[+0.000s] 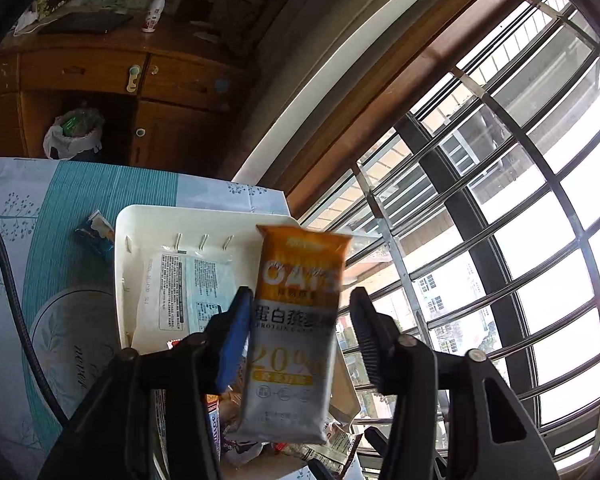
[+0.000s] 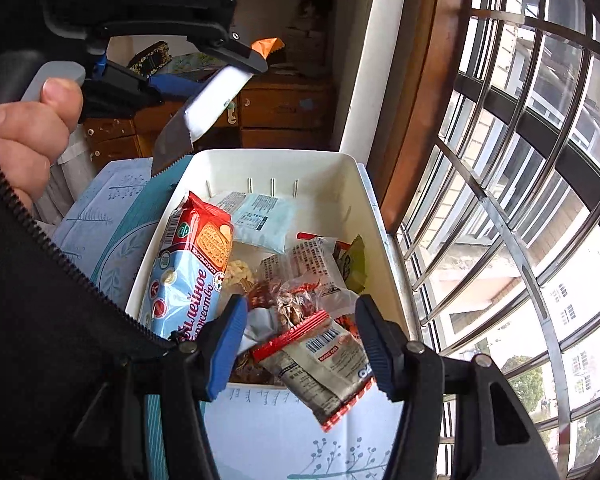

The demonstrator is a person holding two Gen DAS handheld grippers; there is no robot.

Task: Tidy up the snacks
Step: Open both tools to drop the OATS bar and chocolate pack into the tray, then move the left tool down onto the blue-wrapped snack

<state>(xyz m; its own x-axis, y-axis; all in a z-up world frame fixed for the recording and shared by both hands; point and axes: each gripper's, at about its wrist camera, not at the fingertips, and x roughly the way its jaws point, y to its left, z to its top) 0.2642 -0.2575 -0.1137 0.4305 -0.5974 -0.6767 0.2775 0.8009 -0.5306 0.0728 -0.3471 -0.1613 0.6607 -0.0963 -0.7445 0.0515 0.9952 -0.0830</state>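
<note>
Hovering above the white bin (image 1: pixel 121 264), the left gripper (image 1: pixel 300 304) is standing wide, the orange oat bar (image 1: pixel 292 360) loose between its fingers. The right gripper (image 2: pixel 300 320) is pinching a red-edged packet (image 2: pixel 320 364) over the bin's near edge. Snacks are crowding the near half, with room showing at the far wall.

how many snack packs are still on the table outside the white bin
1: a small blue packet lies on the tablecloth just left of the white bin. More may be hidden behind the grippers or out of frame.
</note>
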